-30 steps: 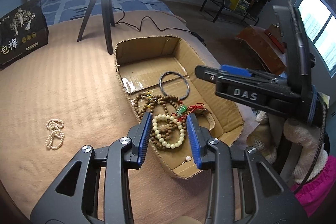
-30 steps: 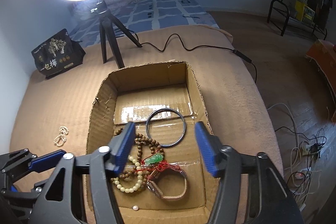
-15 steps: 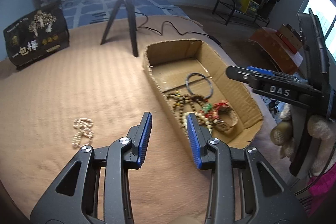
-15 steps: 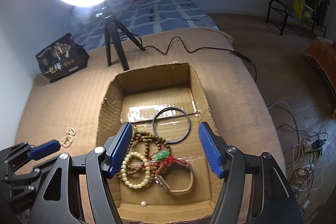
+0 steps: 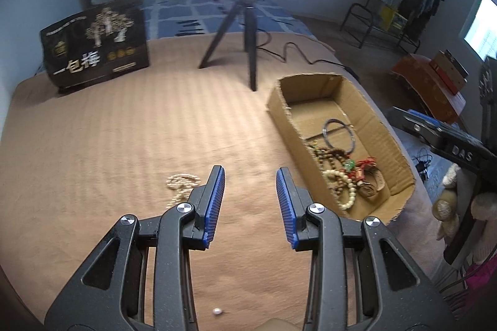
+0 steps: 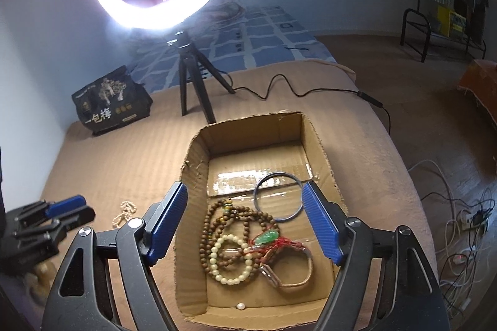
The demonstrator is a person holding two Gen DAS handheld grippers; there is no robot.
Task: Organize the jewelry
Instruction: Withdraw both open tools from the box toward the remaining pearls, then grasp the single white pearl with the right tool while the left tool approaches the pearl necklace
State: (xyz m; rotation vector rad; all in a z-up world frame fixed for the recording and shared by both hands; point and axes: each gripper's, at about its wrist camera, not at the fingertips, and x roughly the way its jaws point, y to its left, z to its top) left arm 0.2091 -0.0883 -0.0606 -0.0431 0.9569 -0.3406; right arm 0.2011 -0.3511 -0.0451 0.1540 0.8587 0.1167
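A cardboard box (image 5: 400,151) (image 6: 192,163) lies on the tan bed cover and holds a dark bangle (image 6: 277,196), brown bead strands (image 6: 214,219), a cream bead bracelet (image 6: 231,259), a green pendant on red cord (image 6: 267,238), a watch band (image 6: 292,269) and a loose pearl (image 6: 239,306). A pearl strand (image 5: 180,185) (image 6: 125,212) lies on the cover left of the box. My left gripper (image 5: 250,191) is open and empty, just right of the pearl strand. My right gripper (image 6: 243,222) is open and empty above the box. A single loose pearl (image 5: 217,311) lies on the cover near me.
A ring light on a black tripod (image 5: 245,29) (image 6: 189,76) stands behind the box, its cable (image 6: 295,92) trailing right. A black printed bag (image 5: 96,48) (image 6: 108,101) sits far left. The bed edge drops off right of the box, with cables on the floor (image 6: 459,225).
My left gripper has swung left, away from over the box, toward the pearl strand on the cover. My right gripper has drawn back a little and stays above the box.
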